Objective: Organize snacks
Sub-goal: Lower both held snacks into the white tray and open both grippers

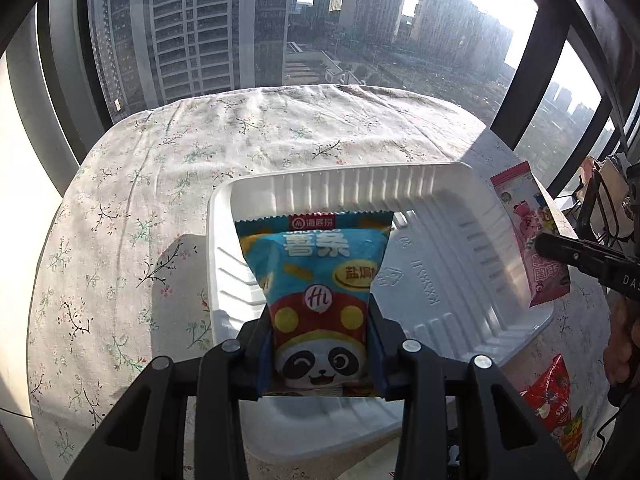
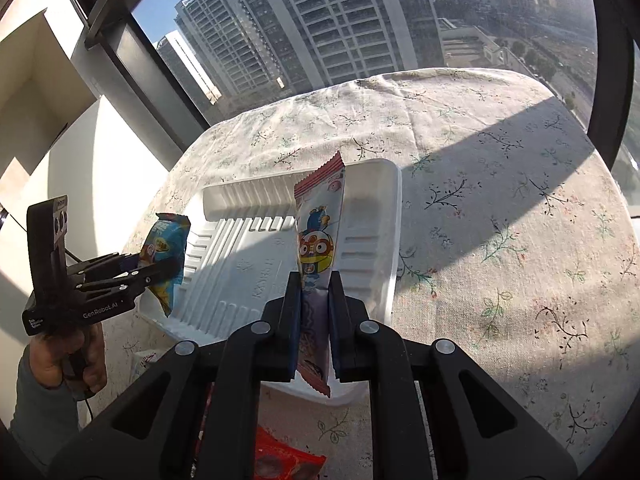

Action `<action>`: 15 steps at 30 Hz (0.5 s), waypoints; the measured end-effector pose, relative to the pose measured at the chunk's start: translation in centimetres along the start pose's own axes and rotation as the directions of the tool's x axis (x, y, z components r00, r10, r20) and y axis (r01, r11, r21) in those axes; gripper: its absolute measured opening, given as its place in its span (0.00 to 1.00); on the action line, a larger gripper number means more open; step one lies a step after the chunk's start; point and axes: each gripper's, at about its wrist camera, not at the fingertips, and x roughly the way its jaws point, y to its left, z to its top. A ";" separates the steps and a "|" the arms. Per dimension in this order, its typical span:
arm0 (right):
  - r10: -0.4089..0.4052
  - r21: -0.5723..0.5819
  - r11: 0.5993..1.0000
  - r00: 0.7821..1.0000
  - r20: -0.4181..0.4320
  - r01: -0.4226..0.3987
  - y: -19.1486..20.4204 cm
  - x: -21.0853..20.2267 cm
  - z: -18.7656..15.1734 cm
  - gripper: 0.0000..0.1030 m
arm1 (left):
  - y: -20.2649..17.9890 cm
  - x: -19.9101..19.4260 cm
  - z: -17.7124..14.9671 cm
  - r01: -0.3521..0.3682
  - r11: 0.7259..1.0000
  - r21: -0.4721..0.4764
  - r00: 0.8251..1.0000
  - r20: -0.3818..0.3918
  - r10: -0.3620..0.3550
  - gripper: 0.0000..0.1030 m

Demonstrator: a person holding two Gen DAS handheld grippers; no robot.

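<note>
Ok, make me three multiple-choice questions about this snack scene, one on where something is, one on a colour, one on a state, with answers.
1. Where is the red snack bag?
A. inside the tray
B. on the tablecloth beside the tray's near edge
C. in the right gripper

2. What main colour is the panda packet in the left gripper?
A. blue
B. green
C. black

3. What is the state of the white tray?
A. full of snacks
B. nothing lying in it
C. covered by a lid

Answers: B, it lies on the floral tablecloth outside the rim. A, its upper half is blue. B, both the panda packet and the pink packet in the right gripper are clamped in jaws above it.
</note>
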 end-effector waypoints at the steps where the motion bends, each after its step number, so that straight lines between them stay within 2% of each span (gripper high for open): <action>1: -0.003 0.000 1.000 1.000 -0.006 0.003 -0.2 0.4 0.3 0.10 | 0.1 0.6 0.2 -0.003 1.000 -0.003 1.000 -0.009 0.003 0.39; 8: -0.029 -0.017 0.999 0.998 -0.056 0.028 -0.4 4.6 -0.6 0.11 | 0.4 2.4 0.5 -0.024 1.000 -0.007 0.999 -0.026 0.024 0.40; 15: -0.046 -0.035 0.998 0.997 -0.065 0.044 0.2 5.0 -1.4 0.11 | -0.1 2.5 0.0 -0.057 0.998 0.027 0.998 -0.025 0.058 0.44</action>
